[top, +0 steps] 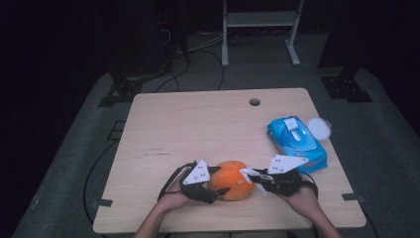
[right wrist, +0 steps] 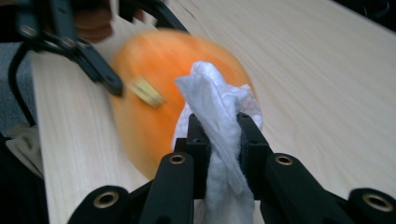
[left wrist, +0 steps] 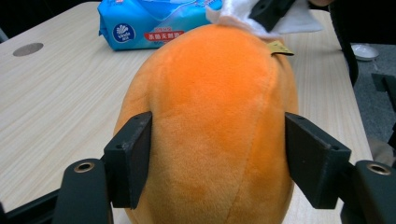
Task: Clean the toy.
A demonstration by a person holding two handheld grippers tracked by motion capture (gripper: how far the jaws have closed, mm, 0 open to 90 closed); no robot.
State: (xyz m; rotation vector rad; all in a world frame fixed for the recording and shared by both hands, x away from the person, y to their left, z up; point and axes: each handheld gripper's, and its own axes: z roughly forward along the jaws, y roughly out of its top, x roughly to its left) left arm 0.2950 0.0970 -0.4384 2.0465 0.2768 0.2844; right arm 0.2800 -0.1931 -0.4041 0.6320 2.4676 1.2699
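An orange plush fruit (top: 229,179) lies near the table's front edge. My left gripper (top: 214,187) clasps it from the left: in the left gripper view both black pads press into the plush's (left wrist: 215,121) sides. My right gripper (top: 252,177) is shut on a crumpled white wipe (right wrist: 219,121), and the wipe rests against the plush's (right wrist: 154,88) right end. A small yellow tag (right wrist: 146,92) sticks out of the plush near the wipe. In the left gripper view the wipe (left wrist: 233,16) and the other gripper sit on the plush's far end.
A blue pack of wet wipes (top: 296,141) lies at the right of the wooden table (top: 198,129), with its white round lid (top: 319,128) open beside it. A cable hole (top: 254,102) sits near the far edge. Black stands and cables lie on the floor beyond.
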